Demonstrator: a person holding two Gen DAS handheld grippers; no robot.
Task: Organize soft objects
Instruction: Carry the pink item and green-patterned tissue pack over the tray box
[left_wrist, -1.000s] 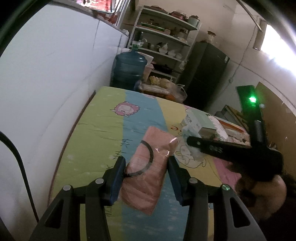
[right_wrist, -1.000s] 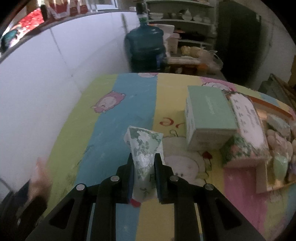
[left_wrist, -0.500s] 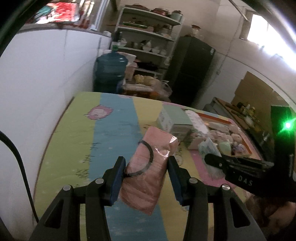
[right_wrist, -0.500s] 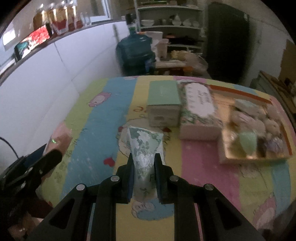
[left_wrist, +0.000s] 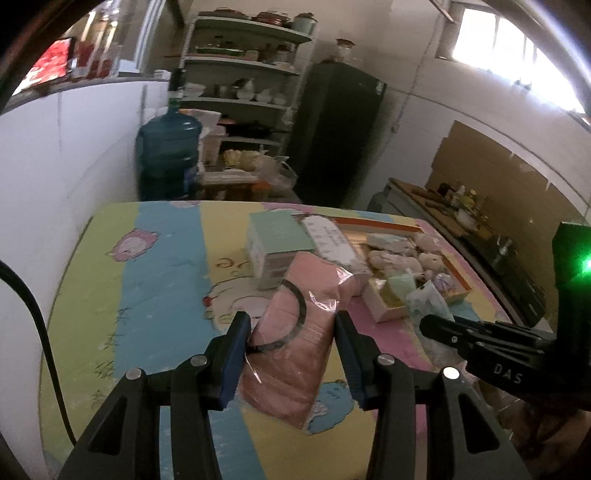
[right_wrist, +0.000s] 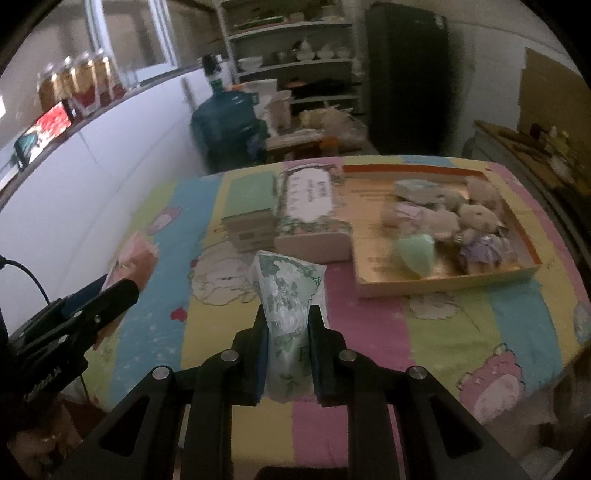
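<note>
My left gripper (left_wrist: 291, 332) is shut on a pink tissue pack (left_wrist: 295, 343) in clear wrap with a black ring mark, held above the table. My right gripper (right_wrist: 287, 325) is shut on a floral green-and-white tissue pack (right_wrist: 286, 295), also held above the table. The right gripper also shows at the right of the left wrist view (left_wrist: 480, 343), and the left gripper at the left of the right wrist view (right_wrist: 74, 317). A shallow cardboard tray (right_wrist: 443, 284) on the table holds several plush toys (right_wrist: 476, 221) and a green soft item (right_wrist: 413, 251).
The table has a colourful striped cartoon cloth (right_wrist: 424, 325). A green-topped box (right_wrist: 251, 210) and a floral tissue box (right_wrist: 310, 214) stand left of the tray. A white wall (left_wrist: 55, 166) runs along the left. A blue water jug (left_wrist: 168, 155), shelves and a dark fridge (left_wrist: 336, 133) stand behind.
Both grippers have pulled back from the table and swung right, each still holding its pack. The tray with plush toys has come into fuller view.
</note>
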